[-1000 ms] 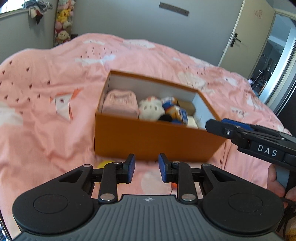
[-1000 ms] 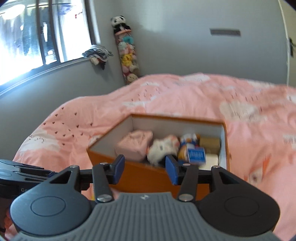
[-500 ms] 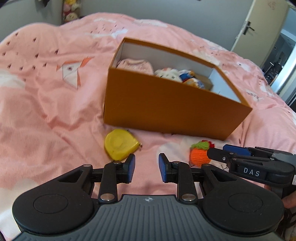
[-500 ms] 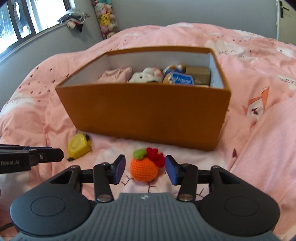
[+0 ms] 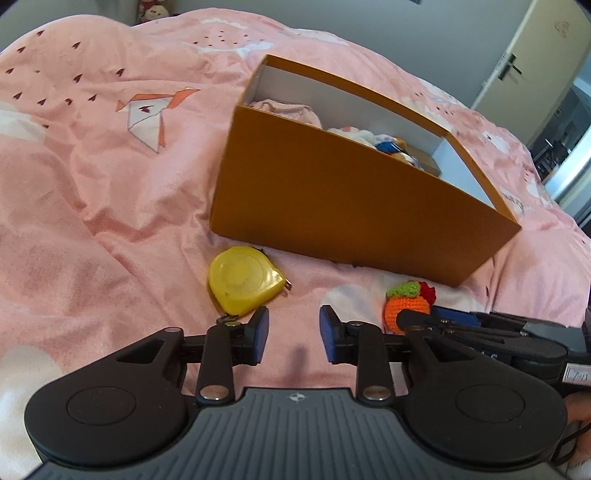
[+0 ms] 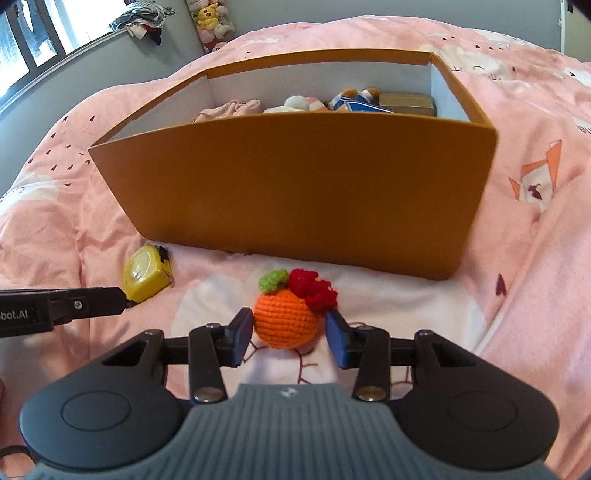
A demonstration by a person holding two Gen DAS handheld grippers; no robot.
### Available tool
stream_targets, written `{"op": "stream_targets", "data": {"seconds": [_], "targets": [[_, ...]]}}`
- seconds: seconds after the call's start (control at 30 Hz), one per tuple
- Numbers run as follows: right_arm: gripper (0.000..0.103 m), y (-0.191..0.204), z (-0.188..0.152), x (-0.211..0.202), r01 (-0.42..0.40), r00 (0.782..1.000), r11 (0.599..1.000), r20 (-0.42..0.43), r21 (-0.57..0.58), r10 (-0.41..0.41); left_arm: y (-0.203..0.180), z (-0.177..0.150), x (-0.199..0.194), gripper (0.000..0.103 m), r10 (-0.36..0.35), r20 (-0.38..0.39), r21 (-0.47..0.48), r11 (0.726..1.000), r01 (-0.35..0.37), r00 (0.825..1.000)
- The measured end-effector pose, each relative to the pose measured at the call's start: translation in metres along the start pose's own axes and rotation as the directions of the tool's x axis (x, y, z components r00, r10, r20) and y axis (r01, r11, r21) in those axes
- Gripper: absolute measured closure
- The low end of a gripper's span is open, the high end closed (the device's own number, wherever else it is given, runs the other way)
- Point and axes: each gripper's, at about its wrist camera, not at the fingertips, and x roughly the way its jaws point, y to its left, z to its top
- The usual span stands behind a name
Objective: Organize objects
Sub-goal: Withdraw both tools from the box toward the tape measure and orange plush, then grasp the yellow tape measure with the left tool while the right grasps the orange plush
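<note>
An orange cardboard box stands on the pink bed with soft toys, a pink cloth and a small brown box inside. In front of it lie a yellow tape measure and a crocheted orange with a green leaf and a red tuft. My left gripper hovers just right of the tape measure; its jaws are opening with nothing between them. My right gripper straddles the crocheted orange; its jaws are closing, and the right pad is still a little off it.
The pink duvet is soft and creased, and it rises in a fold at the right. A window and hanging plush toys are at the far wall, a door at the far right.
Both grippers dropped from above the box to the bed in front of it. The right jaws came around the crocheted orange and narrowed; the left jaws widened slightly beside the tape measure.
</note>
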Motion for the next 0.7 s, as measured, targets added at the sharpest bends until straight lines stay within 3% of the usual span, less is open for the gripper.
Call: {"op": "stream_targets", "data": {"seconds": [0.17,0.33,0.47,0.7], "targets": [[0.058,-0.001,0.003,0.018,-0.012,0.999,1.000,-0.033,0.016,0.012,0.015,0.009,0.006,0.061,0.026,0.011,-0.117,0.993,-0.024,1.000],[0.060,0.002,0.005,0.011,-0.022,1.000,1.000,-0.002,-0.009,0.022,0.029,0.020,0.017,0.058,0.085,-0.014,-0.262,0.961,-0.085,0.996],[0.060,0.015,0.007,0.006,-0.033,0.999,0.996,0.025,-0.087,0.035,0.023,0.024,0.029,0.054,0.156,-0.020,-0.268,0.951,-0.156,0.988],[0.060,0.016,0.007,0.012,-0.041,0.999,0.993,0.002,-0.111,0.041,0.024,0.023,0.044,0.037,0.175,-0.028,-0.317,0.932,-0.175,0.984]]}}
